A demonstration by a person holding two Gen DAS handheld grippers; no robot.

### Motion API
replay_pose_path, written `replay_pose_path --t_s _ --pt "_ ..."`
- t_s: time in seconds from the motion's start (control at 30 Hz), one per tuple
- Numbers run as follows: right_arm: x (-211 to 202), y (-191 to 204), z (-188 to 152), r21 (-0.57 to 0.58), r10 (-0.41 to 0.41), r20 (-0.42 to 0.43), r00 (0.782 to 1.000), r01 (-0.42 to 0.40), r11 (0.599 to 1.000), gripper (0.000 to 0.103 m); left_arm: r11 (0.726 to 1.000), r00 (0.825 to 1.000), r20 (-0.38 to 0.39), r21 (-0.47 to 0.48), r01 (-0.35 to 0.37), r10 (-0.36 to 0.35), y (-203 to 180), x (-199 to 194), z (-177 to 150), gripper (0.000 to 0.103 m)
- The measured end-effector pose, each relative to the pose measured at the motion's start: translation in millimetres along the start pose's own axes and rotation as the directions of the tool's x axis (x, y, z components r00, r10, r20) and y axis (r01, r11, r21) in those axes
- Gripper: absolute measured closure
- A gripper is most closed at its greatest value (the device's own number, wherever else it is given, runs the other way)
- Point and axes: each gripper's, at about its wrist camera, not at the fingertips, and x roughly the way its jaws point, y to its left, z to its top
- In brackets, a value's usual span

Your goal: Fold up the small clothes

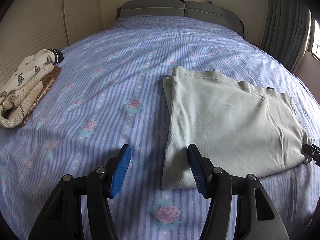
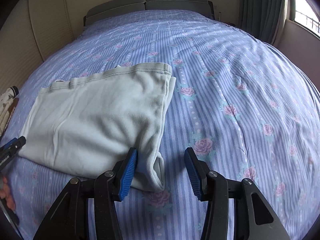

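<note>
Left wrist view: the pale mint-green folded cotton garment (image 1: 230, 120) lies flat on the blue striped, rose-printed bedsheet (image 1: 100, 104), its long axis running from the near edge away toward the headboard. The left gripper (image 1: 159, 169) hangs over its near left corner, jaws about half open and empty; the right-hand pad overlaps the garment's edge, the left-hand pad is over bare sheet. Contact with the fabric cannot be confirmed. A stack of folded knitted and printed cream clothes (image 1: 24, 92) sits well apart to the left.

Right wrist view: the same garment (image 2: 96, 120) lies ahead and left. The right gripper (image 2: 161, 170) straddles its near right corner, jaws partly open, gripping nothing; the corner's rolled edge lies between the pads, just beside the left one. Judgement: each hand is nearest its own corner, suiting a lift of the near edge toward the far hem.
</note>
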Motion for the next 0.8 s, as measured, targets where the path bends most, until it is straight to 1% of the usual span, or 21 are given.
replay_pose_path --t_s 0.07,0.13,0.2,0.23,0.27,0.3,0.37,0.47,0.63,0.73,0.8 --pt "-8 3 0 -0.015 0.007 0.023 1.0 -0.007 1.0 0.055 1.0 1.0 0.016 0.018 -0.026 0.025 2 -6 -2 0.045" --pt "-12 6 -2 -0.043 -0.003 0.038 0.999 0.004 0.999 0.055 0.998 0.999 0.006 0.029 -0.05 0.05 6 -3 -6 0.045" --pt "-5 4 -7 -0.052 -0.045 0.008 0.999 0.046 0.998 0.055 0.999 0.999 -0.015 0.014 -0.047 0.047 12 1 -9 0.044" --pt "0 0 -10 -0.041 -0.059 -0.014 0.998 0.059 0.997 0.055 0.999 0.999 -0.011 0.013 -0.048 0.048 13 1 -11 0.044" --pt "2 -4 -14 -0.023 -0.052 -0.024 0.998 0.052 0.998 0.055 0.998 0.998 -0.005 0.026 -0.058 0.058 12 1 -13 0.044" --pt "2 -6 -16 -0.014 -0.049 -0.021 0.999 0.048 0.999 0.055 0.997 0.998 0.002 0.043 -0.07 0.07 9 0 -14 0.044" --pt "0 -4 -19 -0.032 -0.075 -0.014 0.997 0.075 0.997 0.054 0.995 0.997 0.008 0.053 -0.08 0.08 8 -1 -16 0.044" --pt "-3 -5 -22 -0.036 -0.09 -0.015 0.996 0.09 0.995 0.054 0.997 0.998 0.007 0.036 -0.068 0.068 11 -3 -16 0.044" --pt "-14 -4 -24 -0.026 -0.091 -0.013 0.996 0.09 0.996 0.054 0.998 0.999 0.024 0.046 -0.043 0.042 1 -20 -17 0.045" --pt "-31 1 -21 -0.027 -0.051 0.031 0.998 0.052 0.998 0.053 0.999 0.998 0.056 0.05 -0.017 0.014 -7 -36 -13 0.045" --pt "-43 7 -18 -0.038 -0.026 0.069 0.997 0.029 0.999 0.051 0.998 0.997 0.077 0.056 0.016 -0.02 -13 -44 -7 0.045"
